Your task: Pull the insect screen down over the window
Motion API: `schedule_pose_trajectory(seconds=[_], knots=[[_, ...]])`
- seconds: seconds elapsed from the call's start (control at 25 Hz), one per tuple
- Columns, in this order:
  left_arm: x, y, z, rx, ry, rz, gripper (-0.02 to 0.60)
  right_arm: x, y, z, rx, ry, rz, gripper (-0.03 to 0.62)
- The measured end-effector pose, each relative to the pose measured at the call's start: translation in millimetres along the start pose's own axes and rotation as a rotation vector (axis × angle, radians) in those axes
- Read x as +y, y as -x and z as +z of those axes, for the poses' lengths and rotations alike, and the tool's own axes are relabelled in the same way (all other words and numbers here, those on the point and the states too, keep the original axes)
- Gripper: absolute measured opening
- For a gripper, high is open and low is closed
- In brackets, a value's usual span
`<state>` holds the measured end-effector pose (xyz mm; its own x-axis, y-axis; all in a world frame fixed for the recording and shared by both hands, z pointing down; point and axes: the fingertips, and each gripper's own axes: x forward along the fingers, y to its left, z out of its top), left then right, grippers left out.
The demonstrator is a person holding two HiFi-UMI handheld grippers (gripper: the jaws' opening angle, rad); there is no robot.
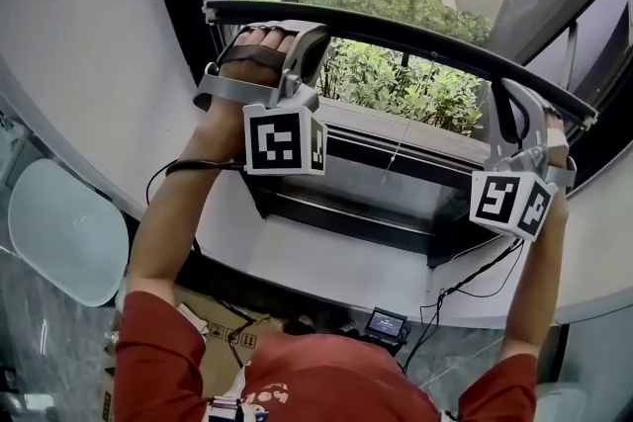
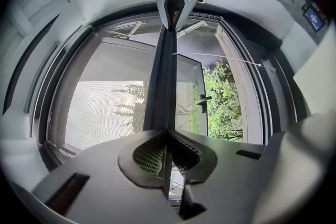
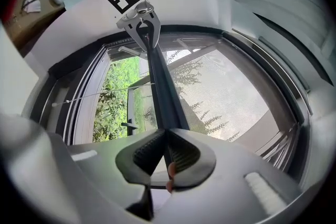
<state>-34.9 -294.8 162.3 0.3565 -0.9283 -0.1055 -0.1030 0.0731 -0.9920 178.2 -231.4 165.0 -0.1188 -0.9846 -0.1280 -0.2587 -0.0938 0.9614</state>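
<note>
the left hand-held gripper (image 2: 167, 139) and right hand-held gripper (image 3: 165, 139) each pinch the screen's black pull bar (image 1: 415, 42) near its ends, partway down the window (image 1: 396, 153). the bar looks stiff and light, the mesh (image 2: 105, 97) flimsy: hold only the bar, pulling evenly.

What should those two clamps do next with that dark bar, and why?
Probably draw the bar straight down, both ends level. The left gripper and right gripper are each shut on it, and an uncovered gap with green bushes lies between it and the lower window frame.
</note>
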Motion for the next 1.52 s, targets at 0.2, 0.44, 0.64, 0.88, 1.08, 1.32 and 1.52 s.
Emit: schedule_pose_trajectory(seconds=[0.2, 0.44, 0.64, 0.88, 1.08, 1.32, 1.52], knots=[[-30, 5, -1, 0.001, -0.003, -0.044, 0.025, 28, 6, -7, 0.006, -0.029, 0.046, 0.037], [-43, 6, -2, 0.002, 0.004, -0.053, 0.025, 40, 7, -10, 0.016, -0.054, 0.049, 0.037], [-61, 8, -2, 0.009, -0.003, -0.077, 0.025, 58, 10, -16, 0.024, -0.061, 0.073, 0.037], [-76, 9, -4, 0.015, 0.010, -0.104, 0.025, 71, 10, -18, 0.035, -0.067, 0.115, 0.037], [-78, 9, -4, 0.017, 0.002, -0.115, 0.025, 75, 10, -20, 0.053, -0.071, 0.139, 0.037], [-96, 10, -5, 0.021, 0.011, -0.140, 0.025, 91, 11, -25, 0.061, -0.066, 0.172, 0.035], [-109, 13, -6, 0.022, 0.012, -0.172, 0.025, 103, 13, -27, 0.072, -0.077, 0.205, 0.035]])
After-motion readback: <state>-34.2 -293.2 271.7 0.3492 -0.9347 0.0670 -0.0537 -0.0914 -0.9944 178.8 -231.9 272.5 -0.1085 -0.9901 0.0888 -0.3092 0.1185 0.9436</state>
